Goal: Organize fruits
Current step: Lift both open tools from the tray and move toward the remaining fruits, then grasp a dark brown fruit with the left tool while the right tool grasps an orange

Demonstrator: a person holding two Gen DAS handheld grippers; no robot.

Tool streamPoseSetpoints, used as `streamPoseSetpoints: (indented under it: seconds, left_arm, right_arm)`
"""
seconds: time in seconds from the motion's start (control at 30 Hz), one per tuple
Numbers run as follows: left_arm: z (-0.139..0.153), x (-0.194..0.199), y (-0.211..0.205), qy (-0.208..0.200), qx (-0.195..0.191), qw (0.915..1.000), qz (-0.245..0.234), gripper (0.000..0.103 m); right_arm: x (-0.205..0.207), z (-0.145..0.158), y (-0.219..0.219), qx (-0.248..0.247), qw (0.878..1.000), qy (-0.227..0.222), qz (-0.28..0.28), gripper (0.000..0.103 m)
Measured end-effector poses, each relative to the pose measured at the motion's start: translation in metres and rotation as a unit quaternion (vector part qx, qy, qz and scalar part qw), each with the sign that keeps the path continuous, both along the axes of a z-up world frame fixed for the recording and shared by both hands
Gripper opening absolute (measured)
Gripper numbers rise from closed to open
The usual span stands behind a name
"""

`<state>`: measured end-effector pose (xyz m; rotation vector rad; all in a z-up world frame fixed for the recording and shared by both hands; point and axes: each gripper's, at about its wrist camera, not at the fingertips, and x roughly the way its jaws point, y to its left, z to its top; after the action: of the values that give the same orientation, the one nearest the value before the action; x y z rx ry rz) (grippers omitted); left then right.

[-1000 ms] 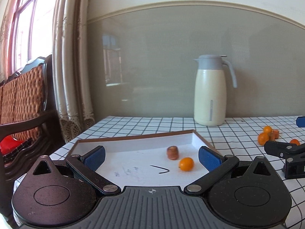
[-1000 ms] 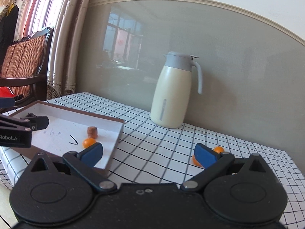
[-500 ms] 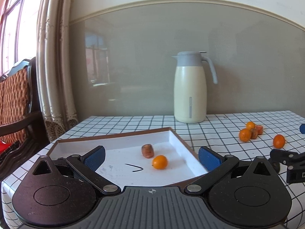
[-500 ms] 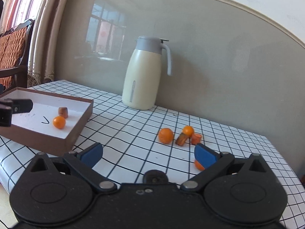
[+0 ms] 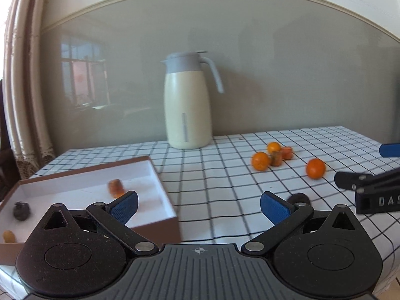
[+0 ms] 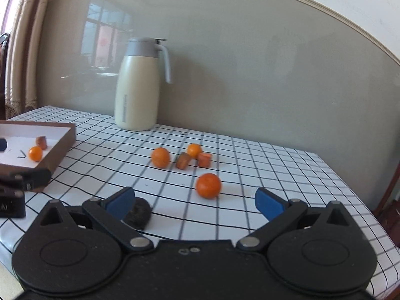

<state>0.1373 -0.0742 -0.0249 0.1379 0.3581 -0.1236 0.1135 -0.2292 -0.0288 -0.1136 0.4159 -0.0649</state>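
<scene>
Fruits lie in two places: three oranges [image 6: 208,185], two reddish-brown chunks [image 6: 204,159] and one dark wrinkled piece [image 6: 138,214] on the checked tablecloth [image 6: 275,170], with at least one orange and one chunk in the white-lined box [image 6: 65,140] at the left edge. The nearest orange sits alone with bare cloth around it. The brown chunk [image 6: 183,160] tilts leftward. Left gripper [image 5: 199,206] and right gripper [image 6: 195,201] both gape empty. One jug [image 6: 138,85] stands by the wall.
</scene>
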Motion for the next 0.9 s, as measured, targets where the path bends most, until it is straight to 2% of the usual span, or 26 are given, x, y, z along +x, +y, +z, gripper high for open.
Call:
streamPoseSetpoints:
  seconds: [0.43, 0.9]
  left_arm:
    - [-0.022, 0.012, -0.069, 0.036, 0.002, 0.9986, -0.039, 0.103]
    - [-0.034, 0.035, -0.097, 0.07, 0.017, 0.9961, -0.051, 0.103]
  right_arm:
    - [-0.006, -0.013, -0.046, 0.028, 0.999, 0.007, -0.044, 0.097]
    - [0.008, -0.02, -0.059, 0.044, 0.998, 0.014, -0.051, 0.097]
